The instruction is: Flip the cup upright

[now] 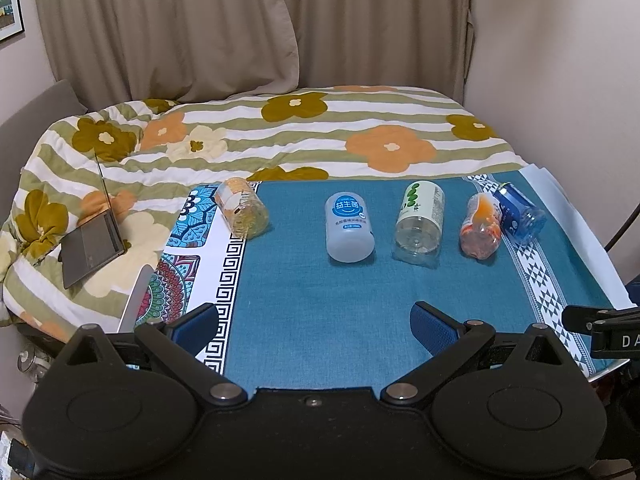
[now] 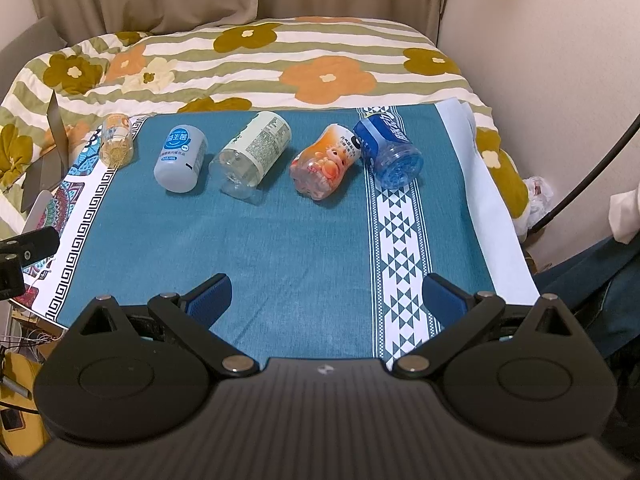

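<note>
Several cut-bottle cups lie on their sides in a row on the teal cloth (image 1: pixel 312 300) (image 2: pixel 248 240): a yellow one (image 1: pixel 242 208) (image 2: pixel 116 140), a white and blue one (image 1: pixel 348 226) (image 2: pixel 180 160), a clear green-labelled one (image 1: pixel 420 220) (image 2: pixel 252 152), an orange one (image 1: pixel 480 224) (image 2: pixel 324 164) and a blue one (image 1: pixel 520 212) (image 2: pixel 392 148). My left gripper (image 1: pixel 316 328) is open and empty, well short of the row. My right gripper (image 2: pixel 326 300) is open and empty, also near the cloth's front.
A flowered quilt (image 1: pixel 320 128) covers the bed behind the cloth. An open laptop (image 1: pixel 94 240) lies on the quilt at the left. A wall (image 1: pixel 560 60) stands at the right, curtains behind. The right gripper's body (image 1: pixel 600 328) shows at the left view's right edge.
</note>
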A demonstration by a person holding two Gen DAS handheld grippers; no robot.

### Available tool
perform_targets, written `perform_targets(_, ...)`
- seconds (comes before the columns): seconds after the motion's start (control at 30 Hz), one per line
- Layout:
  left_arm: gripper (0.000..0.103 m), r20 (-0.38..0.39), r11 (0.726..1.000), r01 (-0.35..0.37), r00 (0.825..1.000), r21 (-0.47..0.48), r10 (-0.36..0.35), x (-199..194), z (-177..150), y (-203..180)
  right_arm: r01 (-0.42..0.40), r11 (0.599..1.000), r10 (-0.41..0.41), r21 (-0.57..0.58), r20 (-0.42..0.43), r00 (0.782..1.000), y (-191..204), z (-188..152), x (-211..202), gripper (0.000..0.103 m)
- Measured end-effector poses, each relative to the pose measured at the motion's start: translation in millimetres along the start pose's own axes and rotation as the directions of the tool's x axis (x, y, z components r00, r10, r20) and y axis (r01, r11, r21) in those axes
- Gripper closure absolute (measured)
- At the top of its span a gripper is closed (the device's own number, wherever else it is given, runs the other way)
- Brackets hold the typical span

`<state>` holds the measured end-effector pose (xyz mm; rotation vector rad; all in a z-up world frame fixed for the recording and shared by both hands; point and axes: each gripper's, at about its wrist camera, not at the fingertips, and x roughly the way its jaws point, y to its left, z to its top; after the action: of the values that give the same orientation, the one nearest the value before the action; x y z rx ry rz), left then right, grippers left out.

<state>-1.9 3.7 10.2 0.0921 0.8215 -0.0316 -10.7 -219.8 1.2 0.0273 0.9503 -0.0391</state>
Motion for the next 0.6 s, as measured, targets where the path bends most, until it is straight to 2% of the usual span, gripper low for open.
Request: perform_targets(0.6, 0.0, 0.0, 1.0, -0.001, 1.0, 0.0, 0.001, -0.4, 0.1, 0.3, -0.001, 1.0, 0.001, 0.001, -0.003, 1.0, -1.7, 1.3, 2.3, 0.0)
